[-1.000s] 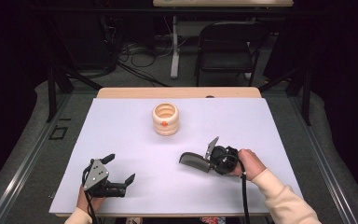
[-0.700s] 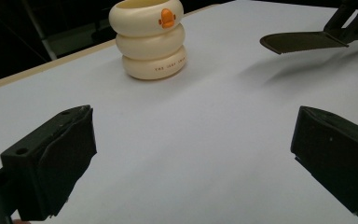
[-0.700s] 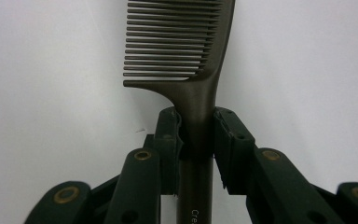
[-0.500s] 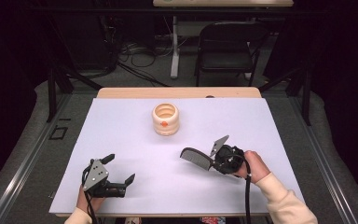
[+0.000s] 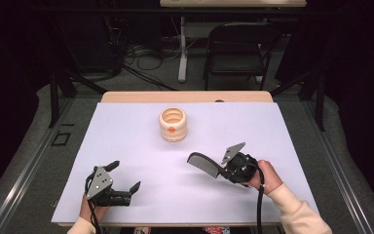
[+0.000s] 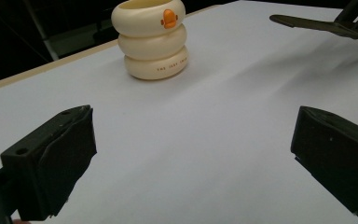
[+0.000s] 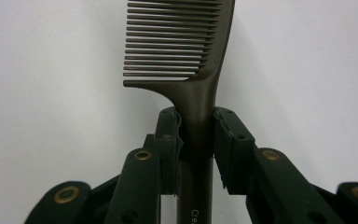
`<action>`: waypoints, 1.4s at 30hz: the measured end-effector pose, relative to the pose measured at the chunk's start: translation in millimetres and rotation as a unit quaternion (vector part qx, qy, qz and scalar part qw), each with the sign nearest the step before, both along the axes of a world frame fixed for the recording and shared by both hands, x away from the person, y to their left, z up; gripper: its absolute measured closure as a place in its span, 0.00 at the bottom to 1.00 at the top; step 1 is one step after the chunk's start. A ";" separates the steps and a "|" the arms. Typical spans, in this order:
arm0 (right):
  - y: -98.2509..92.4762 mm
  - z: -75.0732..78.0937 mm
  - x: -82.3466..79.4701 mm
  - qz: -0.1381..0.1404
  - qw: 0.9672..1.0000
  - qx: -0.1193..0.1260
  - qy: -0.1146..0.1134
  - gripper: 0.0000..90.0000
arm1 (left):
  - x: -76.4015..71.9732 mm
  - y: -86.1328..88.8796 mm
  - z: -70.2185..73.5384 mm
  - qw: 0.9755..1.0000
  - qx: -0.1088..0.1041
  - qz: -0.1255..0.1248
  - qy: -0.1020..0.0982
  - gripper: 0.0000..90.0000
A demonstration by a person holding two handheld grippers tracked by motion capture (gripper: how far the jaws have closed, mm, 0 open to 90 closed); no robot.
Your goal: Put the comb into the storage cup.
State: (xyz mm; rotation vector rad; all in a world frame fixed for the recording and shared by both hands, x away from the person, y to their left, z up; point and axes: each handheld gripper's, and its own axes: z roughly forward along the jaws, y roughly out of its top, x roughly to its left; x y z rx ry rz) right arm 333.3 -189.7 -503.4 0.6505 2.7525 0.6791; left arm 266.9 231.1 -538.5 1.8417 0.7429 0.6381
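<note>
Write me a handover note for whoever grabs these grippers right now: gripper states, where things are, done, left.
Right gripper: shut on the dark comb by its handle, teeth end pointing away, held over the white table.
Left gripper: open, nothing in it, near the front left.
Cream ringed holder: upright, far centre, apart from both grippers.
Done: comb gripped.
Left: probably carry the comb to the holder and put it in.

Matt dark plastic comb [image 7: 182,51], glossy cream ringed holder [image 6: 151,38], smooth matt white table cover [image 5: 126,141]
</note>
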 end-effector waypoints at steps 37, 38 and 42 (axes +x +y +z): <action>-5.5 7.8 3.2 -0.038 0.994 0.088 -0.043 0.80 | -0.2 0.4 0.0 1.000 0.002 -0.001 0.000 0.00; -5.4 7.9 3.6 -0.041 0.994 0.090 -0.044 0.80 | 0.1 0.4 -0.1 1.000 0.003 -0.001 0.001 0.00; -6.1 8.5 5.1 -0.045 0.993 0.098 -0.049 0.80 | 0.6 0.4 -0.3 1.000 0.001 0.000 0.001 0.00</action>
